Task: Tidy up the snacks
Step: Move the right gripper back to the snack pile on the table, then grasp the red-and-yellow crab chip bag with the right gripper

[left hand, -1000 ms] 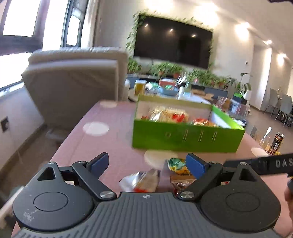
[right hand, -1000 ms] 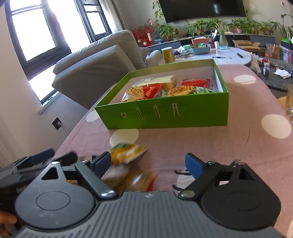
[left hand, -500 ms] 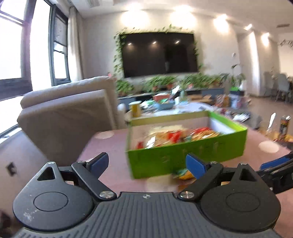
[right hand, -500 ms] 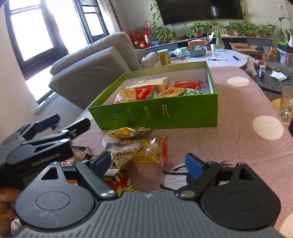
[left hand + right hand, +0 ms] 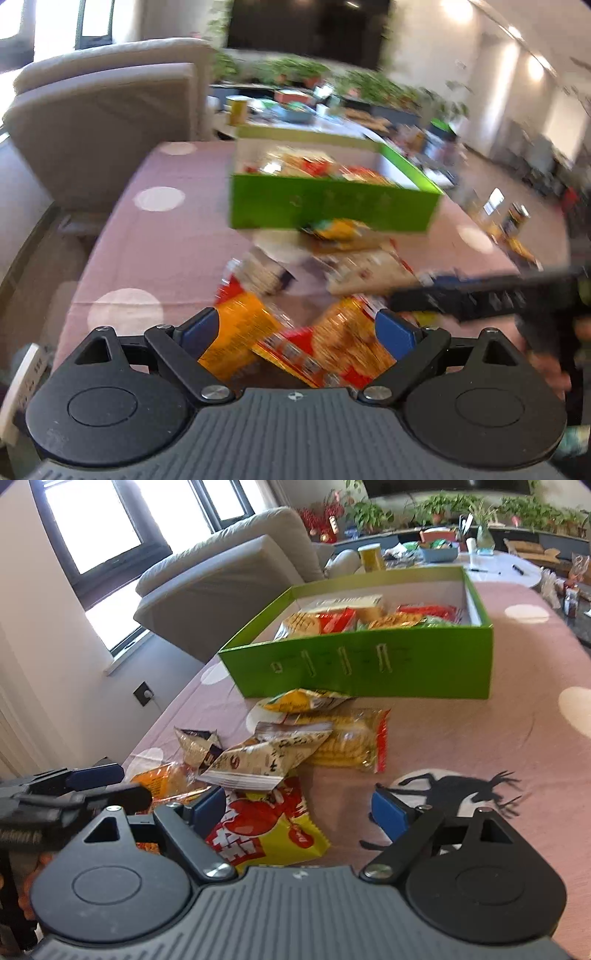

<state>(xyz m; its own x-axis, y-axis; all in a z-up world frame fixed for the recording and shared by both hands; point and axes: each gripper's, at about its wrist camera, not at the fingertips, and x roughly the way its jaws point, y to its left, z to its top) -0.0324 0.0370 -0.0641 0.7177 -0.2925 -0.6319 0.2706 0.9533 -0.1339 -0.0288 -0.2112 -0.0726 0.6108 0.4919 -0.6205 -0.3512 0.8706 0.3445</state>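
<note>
Here, left gripper (image 5: 295, 328) jaws spread over orange snack packets (image 5: 332, 343), gripping nothing. Right gripper (image 5: 297, 808) jaws spread above a red-yellow packet (image 5: 266, 830), also empty. Loose snack pile (image 5: 295, 746) on pink tablecloth (image 5: 480, 738); green box (image 5: 369, 668) beyond, partly filled.

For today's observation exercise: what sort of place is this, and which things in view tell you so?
Most likely a home living room. A pale sofa stands by the window, potted plants line a low unit along the far wall, and a table under a pink spotted cloth holds a green box of snack packets.
</note>
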